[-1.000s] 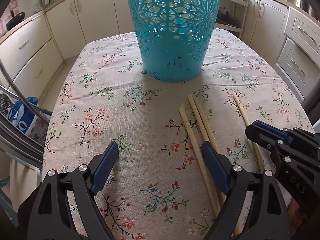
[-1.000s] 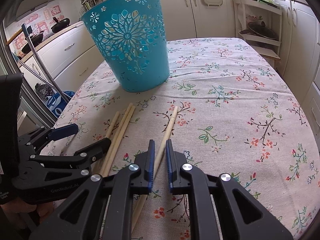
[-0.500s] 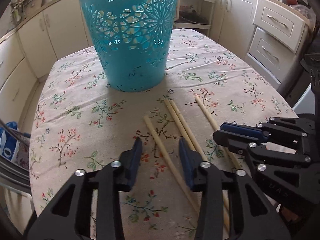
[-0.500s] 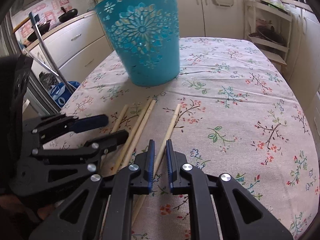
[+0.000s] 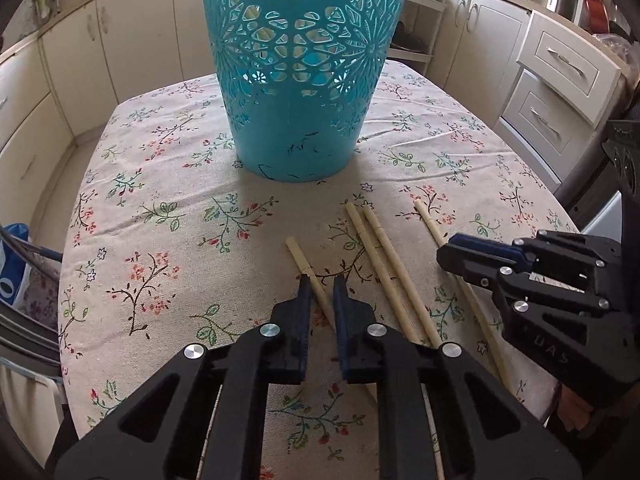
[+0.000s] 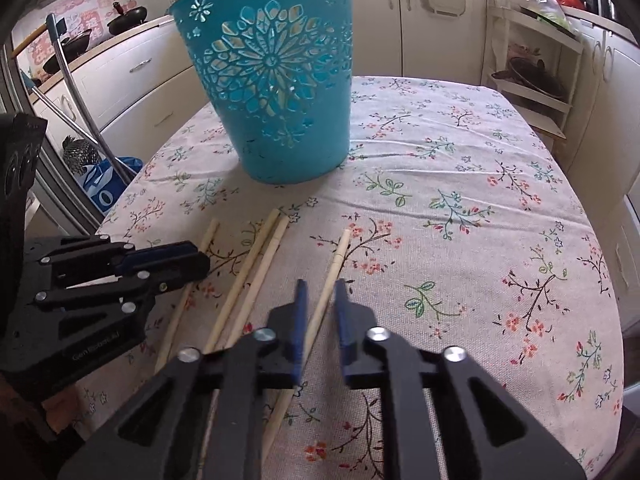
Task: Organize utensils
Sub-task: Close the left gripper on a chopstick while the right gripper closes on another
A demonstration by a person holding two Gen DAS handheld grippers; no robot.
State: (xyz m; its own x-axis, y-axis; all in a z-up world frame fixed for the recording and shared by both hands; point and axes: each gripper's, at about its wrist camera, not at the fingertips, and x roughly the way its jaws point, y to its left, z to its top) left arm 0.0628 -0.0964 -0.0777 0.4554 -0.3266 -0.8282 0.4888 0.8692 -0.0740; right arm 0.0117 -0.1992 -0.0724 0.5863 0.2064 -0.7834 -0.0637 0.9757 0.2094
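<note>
Black gripper (image 5: 320,292), blue pads, silver screws

Tabletop (image 6: 480,240) right of chopsticks (image 6: 256,264) is bare cloth; teal basket (image 6: 276,92) blocks far side, w/ cabinets (image 5: 100,40) beyond.

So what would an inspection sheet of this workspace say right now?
Surface: table under a floral cloth, lightly creased.
Job's things: teal cut-out basket upright; four chopsticks lying in front of it: leftmost chopstick, a middle pair side by side, rightmost chopstick.
Clutter: nothing seen on the table.
Grippers: left tongs closing, the leftmost chopstick between them; right tongs shut on the rightmost chopstick.
Cables: nothing seen.
Surroundings: cream kitchen cabinets, pans on the counter, a metal handle leaning beside the table.
</note>
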